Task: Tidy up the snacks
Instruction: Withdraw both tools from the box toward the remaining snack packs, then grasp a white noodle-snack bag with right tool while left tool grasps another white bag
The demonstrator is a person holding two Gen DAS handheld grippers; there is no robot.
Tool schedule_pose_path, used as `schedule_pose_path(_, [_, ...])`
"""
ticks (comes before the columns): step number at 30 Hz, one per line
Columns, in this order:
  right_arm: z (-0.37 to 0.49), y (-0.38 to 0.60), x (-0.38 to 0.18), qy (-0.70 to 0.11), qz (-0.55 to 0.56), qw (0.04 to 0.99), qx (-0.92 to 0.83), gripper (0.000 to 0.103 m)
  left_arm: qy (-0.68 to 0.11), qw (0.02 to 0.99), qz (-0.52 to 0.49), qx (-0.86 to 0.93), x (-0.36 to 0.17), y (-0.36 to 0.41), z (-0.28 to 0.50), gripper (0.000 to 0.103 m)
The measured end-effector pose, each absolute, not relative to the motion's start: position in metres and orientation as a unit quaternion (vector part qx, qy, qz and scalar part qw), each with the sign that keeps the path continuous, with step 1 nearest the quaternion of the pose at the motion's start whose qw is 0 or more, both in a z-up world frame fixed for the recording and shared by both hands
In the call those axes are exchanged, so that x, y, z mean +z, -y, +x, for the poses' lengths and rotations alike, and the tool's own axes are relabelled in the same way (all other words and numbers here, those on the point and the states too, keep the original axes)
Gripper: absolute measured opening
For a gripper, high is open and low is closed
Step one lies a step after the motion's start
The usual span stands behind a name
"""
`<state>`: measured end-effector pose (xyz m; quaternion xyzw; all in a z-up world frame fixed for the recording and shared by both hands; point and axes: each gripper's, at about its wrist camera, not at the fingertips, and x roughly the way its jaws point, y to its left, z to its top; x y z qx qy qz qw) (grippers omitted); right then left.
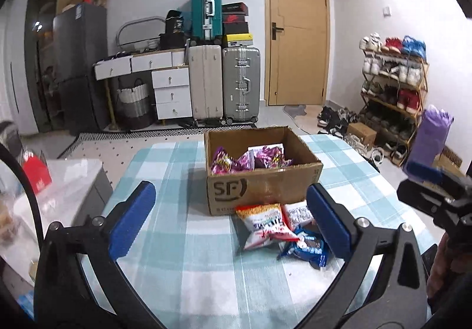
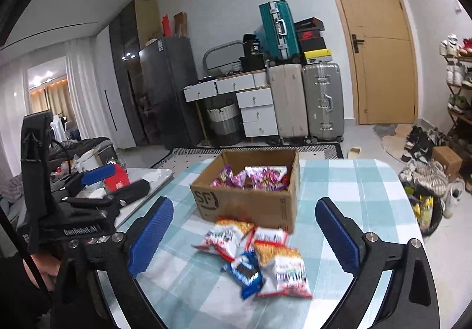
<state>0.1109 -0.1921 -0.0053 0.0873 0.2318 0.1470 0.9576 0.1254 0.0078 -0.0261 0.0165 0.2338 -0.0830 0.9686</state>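
Table [image 1: 183, 270] w/ a teal-and-white checked cloth, seen from both wrist cams; behind it a grey tiled floor, a patterned rug edge, white wall and a closed tan door [image 1: 296, 34]. Against the back wall: dark fridge [image 1: 79, 63], white drawer unit [image 1: 172, 93], a woven basket beside it, two upright suitcases, beige [image 1: 205, 81] and silver [image 1: 241, 84], w/ a teal suitcase [image 1: 206, 8] and shoe boxes stacked on top. Shoe rack [image 1: 392, 78] at the right, loose shoes on the floor near it. Open cardboard box [image 1: 259, 178] marked SF sits mid-table, holding pink/purple snack packs [image 1: 250, 159]. Just in front of the box, on the cloth, a small pile: red-and-white snack bags [image 2: 224, 240] and a blue cookie pack [image 2: 244, 273], overlapping each other, nearest bag touching or almost touching the box front. Left gripper [image 1: 233, 222]: jaws wide apart, nothing between the pads; pile lies ahead, toward its right finger, which overlaps the pile's edge in view, contact can't tell. Right gripper [image 2: 244, 237]: jaws also wide apart, empty; pile lies on the cloth ahead, roughly centred between the fingers, not touching either. Each gripper shows at the edge of the other's view, off to the side of the table.
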Motion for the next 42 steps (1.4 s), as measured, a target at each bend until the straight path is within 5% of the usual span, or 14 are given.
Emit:
schedule_pose_path(17, [0.097, 0.19, -0.095, -0.295, 0.09, 0.945, 0.111, 0.101, -0.299, 0.952, 0.0, -0.068, -0.145, -0.017, 0.132, 0.102])
schedule_pose_path(39, [0.21, 0.215, -0.15, -0.411, 0.137, 0.895, 0.109, 0.101, -0.308, 0.948, 0.039, -0.076, -0.158, 0.003, 0.142, 0.102])
schedule_pose_path(42, [0.221, 0.214, -0.157, -0.427, 0.142, 0.885, 0.12, 0.094, -0.312, 0.946, 0.031, -0.078, -0.159, 0.0, 0.144, 0.102])
